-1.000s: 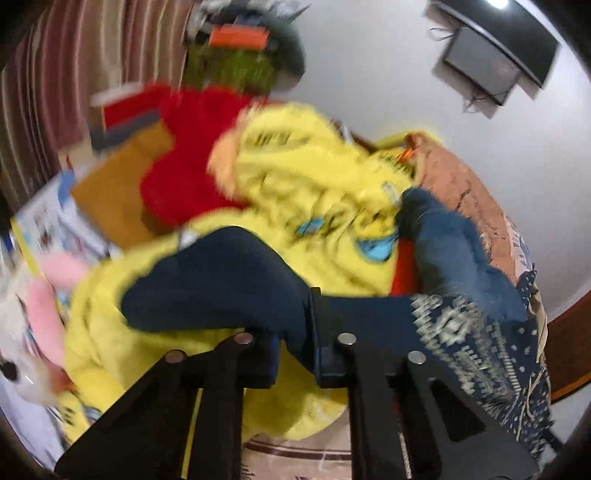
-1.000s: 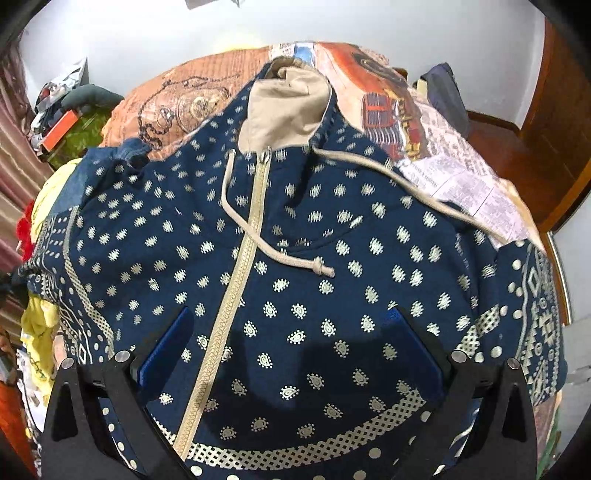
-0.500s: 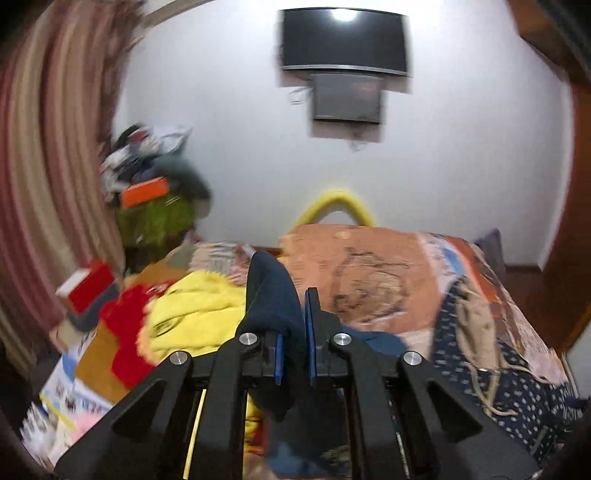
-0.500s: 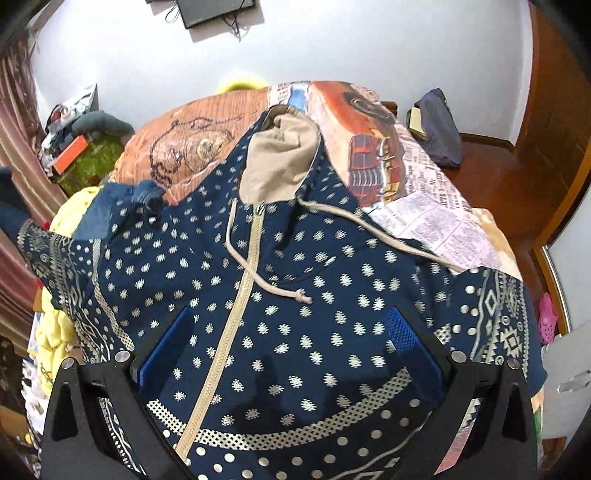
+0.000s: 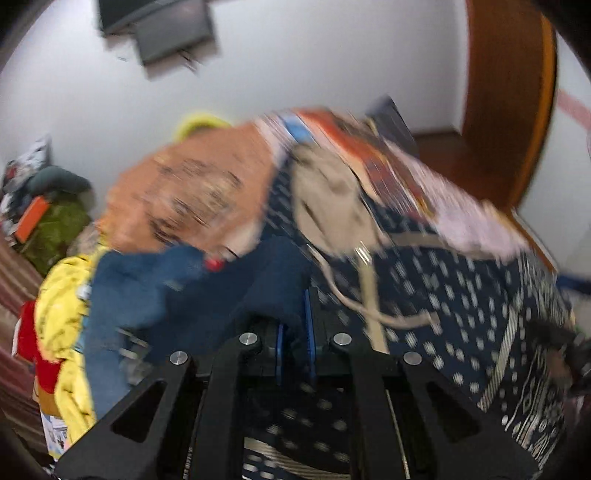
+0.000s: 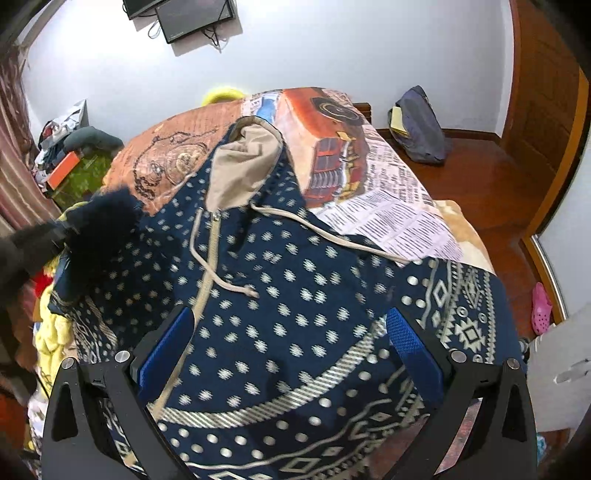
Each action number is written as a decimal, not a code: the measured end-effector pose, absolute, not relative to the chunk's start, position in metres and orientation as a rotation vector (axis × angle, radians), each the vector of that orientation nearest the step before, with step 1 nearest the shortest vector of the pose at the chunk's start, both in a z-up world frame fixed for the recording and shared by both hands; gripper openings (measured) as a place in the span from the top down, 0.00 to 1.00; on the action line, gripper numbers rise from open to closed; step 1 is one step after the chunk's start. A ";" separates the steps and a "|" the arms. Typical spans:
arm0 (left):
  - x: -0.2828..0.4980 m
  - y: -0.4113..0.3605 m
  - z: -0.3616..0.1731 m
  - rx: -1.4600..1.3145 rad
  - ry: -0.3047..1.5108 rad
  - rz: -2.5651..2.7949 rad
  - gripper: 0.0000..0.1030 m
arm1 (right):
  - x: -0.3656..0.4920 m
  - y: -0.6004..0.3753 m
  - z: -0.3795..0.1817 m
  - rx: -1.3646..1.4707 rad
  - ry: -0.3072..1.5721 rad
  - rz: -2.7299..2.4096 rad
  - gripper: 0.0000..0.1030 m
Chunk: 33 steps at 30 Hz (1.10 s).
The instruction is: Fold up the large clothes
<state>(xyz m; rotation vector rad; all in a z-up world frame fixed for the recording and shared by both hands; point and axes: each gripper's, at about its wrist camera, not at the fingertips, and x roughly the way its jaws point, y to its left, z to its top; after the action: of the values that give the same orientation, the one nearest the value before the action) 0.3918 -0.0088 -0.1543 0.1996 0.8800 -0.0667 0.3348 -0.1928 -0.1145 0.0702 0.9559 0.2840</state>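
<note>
Hoodie (image 6: 295, 295), navy with cream dot print and banded hem pattern, lies front-up across the bed (image 6: 388, 206), zipper (image 6: 207, 266) closed, beige-lined hood (image 6: 243, 166) toward the far wall. 2 drawcords (image 6: 221, 273) trail over the chest, one running off to the right side.

Left gripper (image 5: 294, 332): jaws nearly together, blue pads clamped on a fold of dark navy fabric, looks like the hoodie's sleeve (image 5: 273, 280) but the left wrist view is motion-blurred, so not certain. In the right wrist view the same dark bunch (image 6: 99, 221) sits raised over the hoodie's left edge.

Right gripper (image 6: 291, 350): jaws spread wide, both blue pads (image 6: 413, 350) clear of the cloth, nothing gripped. It hangs above the lower front of the hoodie, angled down.

Bed cover is a printed sheet, orange and newsprint graphics. Yellow garment (image 5: 62, 295) and red one (image 5: 26, 332) piled off the bed's left side, next to a blue denim-like piece (image 5: 140, 280). Dark bag (image 6: 421, 125) on the wooden floor by the far wall, wall-mounted screen (image 6: 195, 14) above, pink clog (image 6: 541, 306) at right.
</note>
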 end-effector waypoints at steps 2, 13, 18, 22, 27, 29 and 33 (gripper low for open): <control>0.391 -0.026 -0.176 0.206 0.940 -0.098 0.91 | 0.334 -0.199 -0.119 0.062 0.966 0.276 0.00; 0.362 -0.042 -0.229 0.243 1.097 -0.245 0.41 | 0.324 -0.211 -0.127 0.001 1.002 0.251 0.00; 0.331 -0.020 -0.200 0.241 1.024 -0.253 0.36 | 0.321 -0.195 -0.119 -0.032 0.987 0.278 0.00; 0.318 0.021 -0.174 0.175 0.968 -0.196 0.31 | 0.318 -0.166 -0.106 -0.072 0.952 0.339 0.00; 0.305 0.095 -0.152 0.108 0.919 -0.070 0.30 | 0.315 -0.114 -0.098 -0.154 0.916 0.433 0.00; 0.301 0.120 -0.150 0.100 0.909 -0.023 0.30 | 0.315 -0.090 -0.100 -0.189 0.911 0.476 0.00; 0.289 0.165 -0.155 0.078 0.913 0.051 0.30 | 0.317 -0.046 -0.110 -0.241 0.925 0.557 0.00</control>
<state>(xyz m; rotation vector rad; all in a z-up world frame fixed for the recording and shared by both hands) 0.2887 0.1648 -0.1547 0.0778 0.9133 0.0510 0.3170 -0.0458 -0.1103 -0.2414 0.9245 0.5574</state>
